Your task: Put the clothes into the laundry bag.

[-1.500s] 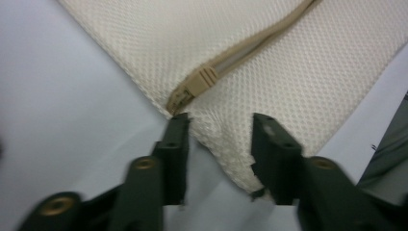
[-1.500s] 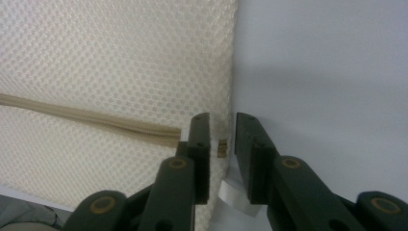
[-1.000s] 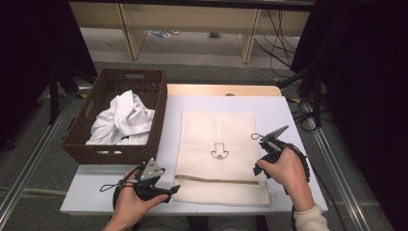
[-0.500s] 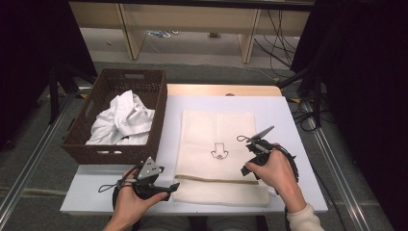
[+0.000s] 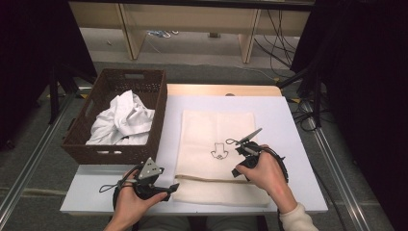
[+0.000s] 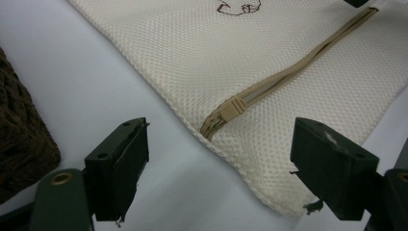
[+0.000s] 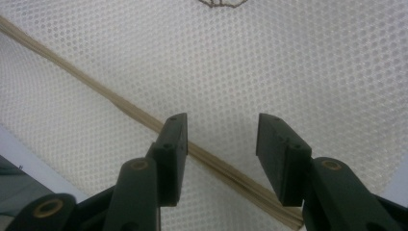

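Two tongs are at work over a white worktop (image 5: 288, 125), which carries a cream mesh laundry bag (image 5: 216, 130) lying flat near its middle and a dark brown woven basket (image 5: 82, 151) at its left edge. The basket holds crumpled white cloth (image 5: 122, 120). The bag reaches from mid-worktop to the near edge, with a small dark outline drawing (image 5: 219, 151) printed on it and a tan zipper (image 5: 211, 178) running across its near end.

In the high view, the person's right hand sits above the bag's near right part, close to the zipper line. The right tongs (image 7: 221, 139) point down at the mesh; their jaws have just been opening and stand well apart, with the zipper band (image 7: 125, 108) passing under the left jaw and nothing gripped between them.

The left tongs (image 6: 219, 159) rest at the bag's near left corner, beside the basket's near wall. Their jaws are spread wide, one over bare worktop and one over the bag's corner, holding nothing. The tan zipper pull (image 6: 226, 111) lies between and just ahead of them, at the closed end of the zipper.
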Demonstrator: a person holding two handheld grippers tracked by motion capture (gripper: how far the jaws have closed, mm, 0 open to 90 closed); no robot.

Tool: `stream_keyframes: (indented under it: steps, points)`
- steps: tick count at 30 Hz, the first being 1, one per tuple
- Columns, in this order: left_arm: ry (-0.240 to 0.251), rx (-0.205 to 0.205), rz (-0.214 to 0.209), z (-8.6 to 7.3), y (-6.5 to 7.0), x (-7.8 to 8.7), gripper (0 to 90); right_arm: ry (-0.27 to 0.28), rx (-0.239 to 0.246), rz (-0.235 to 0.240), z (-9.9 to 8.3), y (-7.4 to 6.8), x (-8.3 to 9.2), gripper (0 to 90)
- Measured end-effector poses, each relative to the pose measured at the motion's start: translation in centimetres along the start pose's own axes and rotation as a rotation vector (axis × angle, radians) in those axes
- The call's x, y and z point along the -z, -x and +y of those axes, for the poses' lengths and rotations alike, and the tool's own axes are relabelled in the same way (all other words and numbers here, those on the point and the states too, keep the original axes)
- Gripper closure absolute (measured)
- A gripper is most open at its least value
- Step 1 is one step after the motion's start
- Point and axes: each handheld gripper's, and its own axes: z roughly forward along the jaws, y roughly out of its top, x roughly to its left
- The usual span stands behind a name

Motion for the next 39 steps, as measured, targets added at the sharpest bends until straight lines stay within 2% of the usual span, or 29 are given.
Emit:
stream_keyframes:
  steps: [1,2,3,5,6,8,9,10,12,14,15,16,18,19,20,21,22,24,34,39]
  points:
    - [0.000,0.001,0.001,0.0,0.0,0.0,21.2,0.008,0.000,-0.004,0.1,-0.2,-0.1,55.8]
    - [-0.005,-0.003,0.001,0.0,-0.1,0.0,21.3,0.008,0.019,-0.004,0.1,-0.3,-0.2,55.7]
    - [-0.002,0.000,-0.004,0.0,-0.1,0.0,21.4,0.006,0.005,0.000,0.2,-0.6,-0.2,55.6]
    - [-0.001,0.008,-0.002,0.0,-0.1,-0.1,21.6,0.013,0.028,0.001,0.3,-0.8,-0.4,55.1]
    - [-0.008,-0.003,0.008,0.0,-0.1,-0.1,21.7,0.009,0.038,0.006,0.4,-0.8,-0.5,54.8]
    - [-0.009,-0.004,0.000,0.0,0.0,-0.1,21.7,0.008,0.041,-0.002,0.4,-1.2,-0.7,54.3]
    - [-0.016,-0.004,0.005,0.0,0.0,-0.2,21.8,0.022,0.070,-0.008,0.4,-1.1,-0.9,53.9]
    - [-0.010,-0.006,-0.009,-0.1,0.0,-0.3,21.8,0.020,0.061,-0.005,0.4,-1.3,-0.9,53.5]
    - [-0.013,-0.005,-0.003,-0.1,0.1,-0.3,21.8,0.023,0.057,-0.004,0.4,-1.8,-1.1,52.9]
    - [-0.017,-0.003,-0.008,-0.1,0.2,-0.3,21.9,0.016,0.075,-0.001,0.5,-2.1,-1.2,51.9]
    - [-0.024,-0.013,-0.001,-0.1,0.1,-0.4,21.9,0.045,0.137,-0.008,0.7,-1.9,-1.5,51.4]
    - [-0.019,-0.010,-0.003,-0.1,0.1,-0.4,21.8,0.037,0.119,-0.005,0.7,-2.2,-1.7,50.9]
    - [-0.017,-0.007,-0.013,-0.1,0.2,-0.5,21.8,0.035,0.130,-0.007,0.7,-2.6,-1.9,49.6]
    - [-0.017,-0.007,-0.014,-0.1,0.2,-0.5,21.9,0.047,0.163,-0.005,0.9,-2.5,-2.1,48.7]
    - [-0.016,-0.008,-0.016,-0.1,0.2,-0.5,21.9,0.033,0.136,-0.006,0.9,-2.9,-2.1,48.6]
    - [-0.019,-0.013,-0.009,-0.1,0.2,-0.5,21.9,0.030,0.137,-0.005,0.9,-3.0,-2.3,48.2]
    - [-0.021,-0.027,-0.010,-0.1,0.1,-0.5,21.8,0.035,0.153,-0.006,1.0,-3.0,-2.4,47.9]
    - [-0.018,-0.006,-0.014,-0.1,0.2,-0.5,21.8,0.040,0.161,-0.008,1.0,-3.2,-2.6,46.7]
    - [-0.027,-0.011,-0.009,-0.2,0.2,-0.5,21.8,0.039,0.226,-0.024,1.3,-4.1,-3.5,43.6]
    - [-0.028,-0.012,-0.008,-0.2,0.2,-0.6,21.8,0.033,0.227,-0.020,1.2,-4.4,-3.6,43.2]
